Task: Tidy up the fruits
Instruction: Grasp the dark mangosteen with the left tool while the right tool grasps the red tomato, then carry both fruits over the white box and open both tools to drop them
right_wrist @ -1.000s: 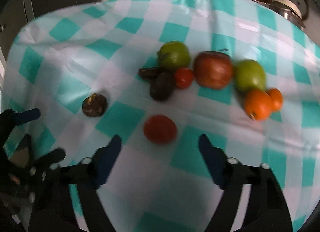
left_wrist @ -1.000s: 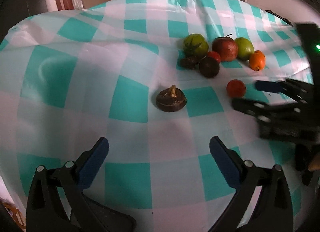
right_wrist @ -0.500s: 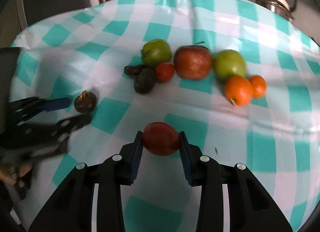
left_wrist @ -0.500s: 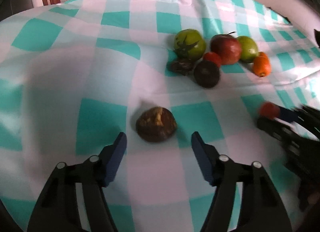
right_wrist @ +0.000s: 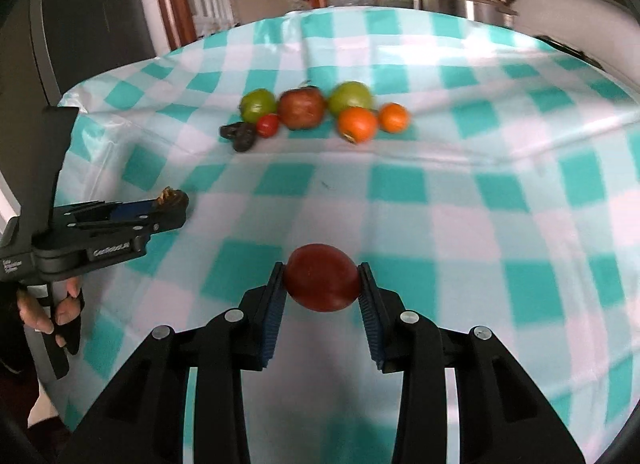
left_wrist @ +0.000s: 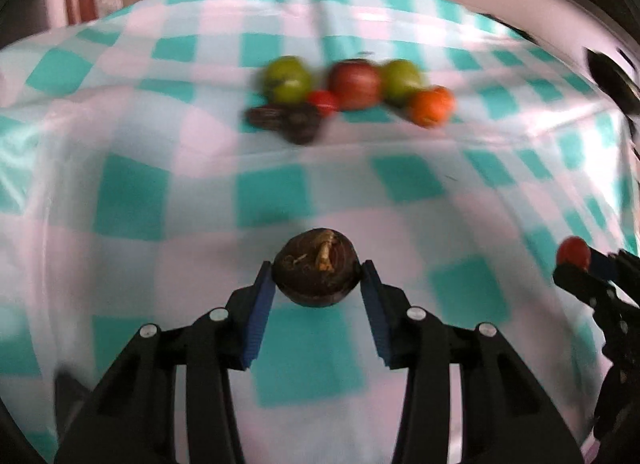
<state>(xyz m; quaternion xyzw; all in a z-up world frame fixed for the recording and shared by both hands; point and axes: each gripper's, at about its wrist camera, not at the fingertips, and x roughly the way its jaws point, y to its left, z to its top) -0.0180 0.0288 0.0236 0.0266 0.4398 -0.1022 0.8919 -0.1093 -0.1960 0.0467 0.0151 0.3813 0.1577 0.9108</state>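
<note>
A dark brown round fruit (left_wrist: 308,288) with a dry stem sits between the blue pads of my left gripper (left_wrist: 316,266). The jaws are closing and both pads touch its sides. In the right wrist view that left gripper (right_wrist: 168,204) is at the left, with the brown fruit (right_wrist: 174,197) at its tip. My right gripper (right_wrist: 322,268) is shut on a red tomato (right_wrist: 322,284), held above the checked cloth (right_wrist: 400,184). At the back lies a row of fruit: green fruit (right_wrist: 258,105), red apple (right_wrist: 301,108), oranges (right_wrist: 357,124), dark fruits (right_wrist: 240,136).
A metal pot (right_wrist: 468,0) stands beyond the table's far edge. The cloth drops off at the left edge by a dark cabinet (right_wrist: 92,16). A person's gloved hand (right_wrist: 60,304) holds the left gripper's handle. Bare cloth lies between the grippers and the fruit row.
My left gripper came forward and closed around the brown fruit. My right gripper closed on the red tomato and drew back with it, so the fruit row looks farther away.
</note>
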